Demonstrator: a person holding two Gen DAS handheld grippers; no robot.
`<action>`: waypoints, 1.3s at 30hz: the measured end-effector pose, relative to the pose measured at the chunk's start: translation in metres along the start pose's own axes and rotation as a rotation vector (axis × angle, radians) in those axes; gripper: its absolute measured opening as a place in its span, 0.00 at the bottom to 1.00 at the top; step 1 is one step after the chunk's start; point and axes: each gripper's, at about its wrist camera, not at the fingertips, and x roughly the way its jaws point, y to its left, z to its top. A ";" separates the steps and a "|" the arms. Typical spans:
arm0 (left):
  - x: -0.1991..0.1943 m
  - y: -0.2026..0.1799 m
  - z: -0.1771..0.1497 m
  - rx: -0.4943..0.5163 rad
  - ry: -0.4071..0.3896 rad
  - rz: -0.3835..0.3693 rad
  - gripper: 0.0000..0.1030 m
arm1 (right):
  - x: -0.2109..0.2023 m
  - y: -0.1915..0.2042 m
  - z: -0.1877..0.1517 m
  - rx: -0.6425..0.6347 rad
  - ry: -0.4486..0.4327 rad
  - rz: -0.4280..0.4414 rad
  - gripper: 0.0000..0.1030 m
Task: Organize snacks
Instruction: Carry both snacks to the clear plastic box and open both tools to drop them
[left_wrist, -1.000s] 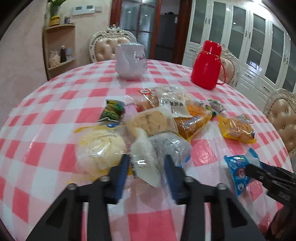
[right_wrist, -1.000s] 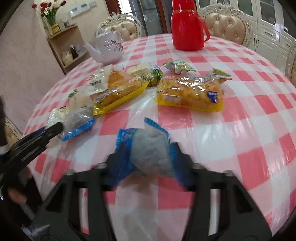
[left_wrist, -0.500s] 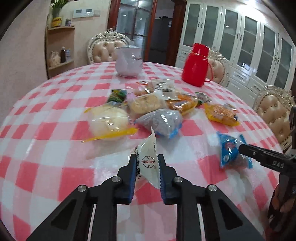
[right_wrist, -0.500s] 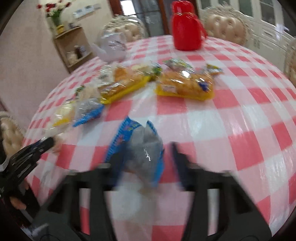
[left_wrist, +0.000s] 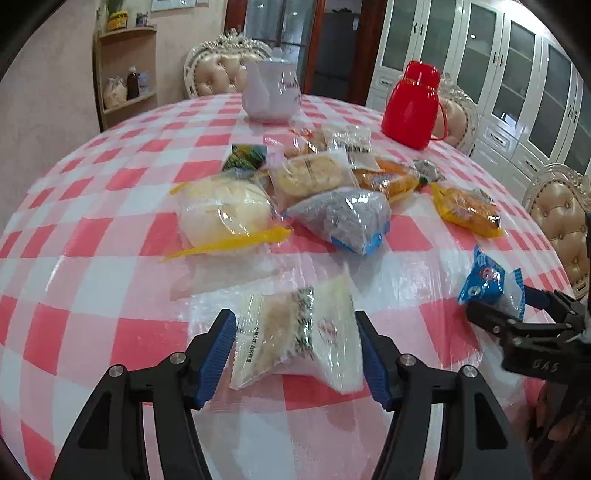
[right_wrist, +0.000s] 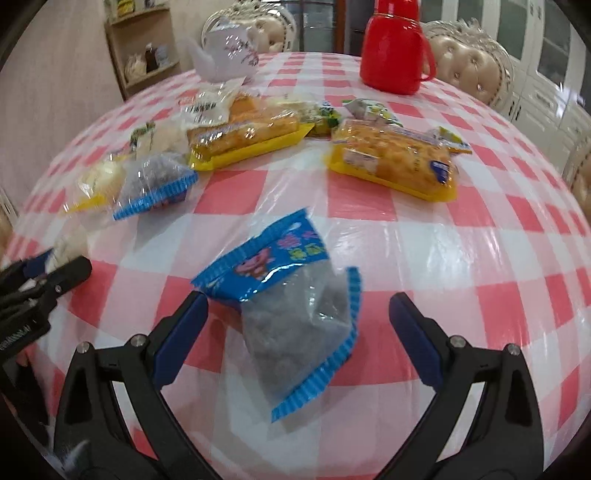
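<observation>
A: Snacks? White packet lies btwn left gripper pads, jaws just opened, not pressing it.
B: Right gripper jaws just spread wide; blue packet on tablecloth btwn them, loose.

Bare desk lies open right of the blue packet and ahead of it up to the yellow packs. The snack pile blocks the desk centre. Teapot and red flask stand behind.
</observation>
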 end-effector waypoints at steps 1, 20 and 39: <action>0.001 0.002 -0.001 -0.011 0.010 -0.014 0.53 | 0.000 0.002 -0.001 -0.015 -0.002 -0.005 0.89; -0.036 0.008 -0.010 -0.032 -0.132 -0.008 0.24 | -0.030 -0.001 -0.012 0.020 -0.122 0.068 0.53; -0.112 0.053 -0.064 -0.094 -0.134 0.208 0.25 | -0.065 0.078 -0.040 -0.106 -0.147 0.273 0.53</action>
